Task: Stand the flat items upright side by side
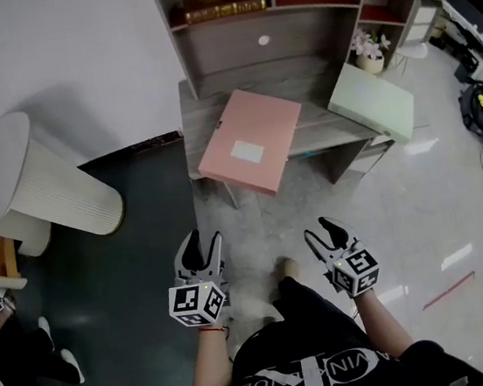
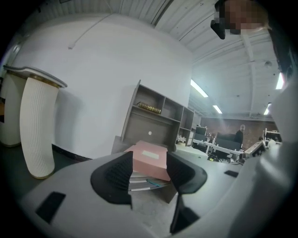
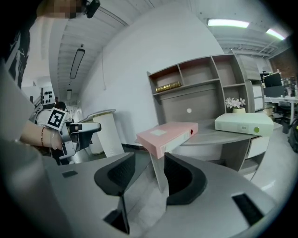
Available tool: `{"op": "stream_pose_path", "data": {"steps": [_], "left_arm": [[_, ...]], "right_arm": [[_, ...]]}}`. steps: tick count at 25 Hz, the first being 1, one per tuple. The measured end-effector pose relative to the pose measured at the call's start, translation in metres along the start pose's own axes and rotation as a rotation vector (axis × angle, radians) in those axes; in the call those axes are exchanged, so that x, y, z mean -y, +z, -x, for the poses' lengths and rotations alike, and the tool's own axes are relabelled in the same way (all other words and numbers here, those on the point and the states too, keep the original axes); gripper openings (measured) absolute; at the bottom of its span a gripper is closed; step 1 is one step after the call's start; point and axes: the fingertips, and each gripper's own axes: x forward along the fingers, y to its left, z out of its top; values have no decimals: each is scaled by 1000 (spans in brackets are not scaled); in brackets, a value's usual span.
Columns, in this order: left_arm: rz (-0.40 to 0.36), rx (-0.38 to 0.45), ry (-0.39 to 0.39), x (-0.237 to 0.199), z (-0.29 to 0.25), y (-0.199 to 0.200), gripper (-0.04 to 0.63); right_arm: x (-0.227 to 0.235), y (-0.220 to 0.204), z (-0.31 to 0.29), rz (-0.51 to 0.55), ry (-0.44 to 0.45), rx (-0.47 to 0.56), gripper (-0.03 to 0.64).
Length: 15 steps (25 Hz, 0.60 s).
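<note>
The left gripper (image 1: 204,241) and right gripper (image 1: 319,229) hang open and empty, well short of the desk (image 1: 212,103), where the pink box (image 1: 250,140) and green box (image 1: 370,100) lie flat, the pink overhanging the front edge.

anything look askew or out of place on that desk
Yes. The pink flat file box lies skewed, one corner hanging over the front edge of the grey desk; the pale green file box overhangs its right end. Both look precarious.
</note>
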Motion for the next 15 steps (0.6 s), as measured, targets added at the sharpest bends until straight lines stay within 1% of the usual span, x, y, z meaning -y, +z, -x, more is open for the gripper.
{"op": "stream_pose_path", "data": {"steps": [6, 11, 13, 15], "left_arm": [[43, -40, 17, -5, -45, -10, 218], [84, -64, 35, -9, -76, -16, 229], [114, -68, 39, -10, -88, -19, 233], [175, -70, 41, -11, -99, -25, 244]], "right_arm": [[32, 0, -37, 11, 37, -63, 204], [49, 6, -66, 26, 80, -100, 206], [55, 9, -76, 39, 96, -107, 206], [62, 10, -84, 55, 110, -115, 207]]}}
